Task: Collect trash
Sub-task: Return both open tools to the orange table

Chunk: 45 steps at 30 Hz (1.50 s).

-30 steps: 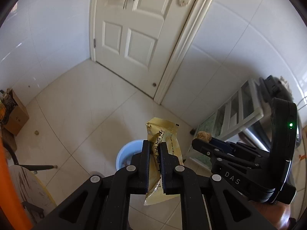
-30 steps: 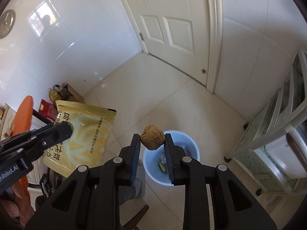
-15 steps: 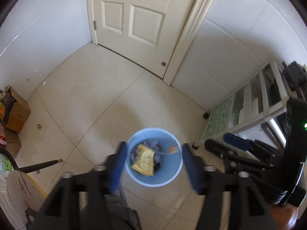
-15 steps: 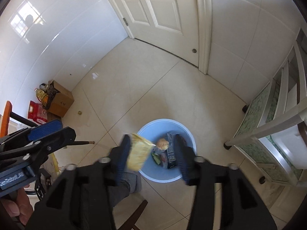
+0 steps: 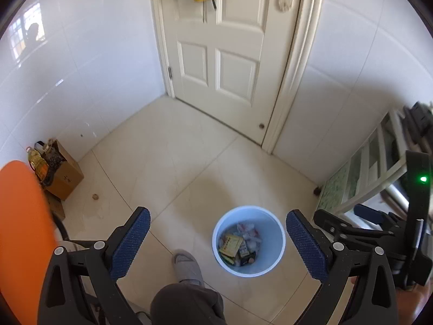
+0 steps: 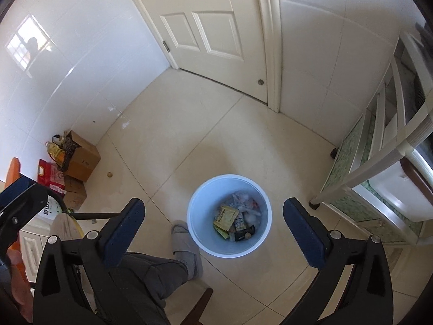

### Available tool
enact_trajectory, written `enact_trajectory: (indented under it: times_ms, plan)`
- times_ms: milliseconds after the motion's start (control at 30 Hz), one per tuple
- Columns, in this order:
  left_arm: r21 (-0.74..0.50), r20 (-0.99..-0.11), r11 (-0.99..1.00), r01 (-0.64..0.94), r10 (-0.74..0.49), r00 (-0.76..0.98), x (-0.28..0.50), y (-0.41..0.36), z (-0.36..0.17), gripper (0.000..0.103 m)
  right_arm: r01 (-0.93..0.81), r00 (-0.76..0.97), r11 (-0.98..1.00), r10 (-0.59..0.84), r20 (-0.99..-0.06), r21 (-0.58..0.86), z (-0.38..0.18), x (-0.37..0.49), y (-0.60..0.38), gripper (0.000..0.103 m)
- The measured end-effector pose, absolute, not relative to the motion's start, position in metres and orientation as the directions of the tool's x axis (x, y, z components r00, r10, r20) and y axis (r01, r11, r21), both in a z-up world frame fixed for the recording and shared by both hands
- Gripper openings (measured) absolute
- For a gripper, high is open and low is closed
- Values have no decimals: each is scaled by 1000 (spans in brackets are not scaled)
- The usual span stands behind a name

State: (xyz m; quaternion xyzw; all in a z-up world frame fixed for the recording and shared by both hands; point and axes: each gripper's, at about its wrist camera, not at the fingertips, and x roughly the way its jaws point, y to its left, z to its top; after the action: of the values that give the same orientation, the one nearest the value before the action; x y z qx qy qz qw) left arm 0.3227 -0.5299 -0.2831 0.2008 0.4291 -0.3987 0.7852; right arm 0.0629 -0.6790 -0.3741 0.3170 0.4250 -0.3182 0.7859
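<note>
A light blue trash bin (image 5: 278, 241) stands on the tiled floor below both grippers; it also shows in the right wrist view (image 6: 197, 233). Inside lie a yellow wrapper (image 5: 230, 244) (image 6: 226, 215) and several other scraps. A small brown lump (image 6: 246, 235) lies among them. My left gripper (image 5: 216, 241) is wide open and empty above the bin. My right gripper (image 6: 213, 227) is wide open and empty too, and it shows at the right edge of the left wrist view (image 5: 349, 220).
The person's leg and grey slipper (image 6: 185, 246) stand just left of the bin. A cardboard box (image 6: 81, 163) with bottles sits by the left wall. A white door (image 5: 222, 54) is ahead. A white shelf unit (image 6: 379, 162) stands at right. An orange chair back (image 5: 21, 230) is at left.
Both grippers opened. The yellow wrapper dropped from the left gripper and the brown lump from the right gripper into the bin. Both cameras now look down on the bin.
</note>
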Motion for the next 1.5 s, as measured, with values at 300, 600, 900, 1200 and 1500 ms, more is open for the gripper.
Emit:
enact_trajectory:
  times_ms: [300, 600, 900, 1200, 1500]
  plan:
    - [-80, -702, 638, 766, -581, 411, 268, -436, -202, 101, 699, 559, 673, -303, -772, 242, -284, 78, -628, 103]
    - [-81, -585, 724, 685, -591, 556, 222, -313, -149, 102, 584, 676, 779, -309, -669, 229, -203, 108, -552, 103]
    - [-107, -494, 846, 523, -501, 711, 177, -170, -101, 102, 400, 791, 896, -230, -567, 195, -142, 146, -458, 103]
    - [-139, -421, 939, 316, -345, 839, 107, -52, -75, 102, 190, 873, 972, -102, -477, 141, -97, 181, -353, 103]
    - [-183, -394, 976, 117, -181, 901, 43, 32, -81, 102, 19, 911, 998, 5, -412, 55, -80, 201, -263, 103]
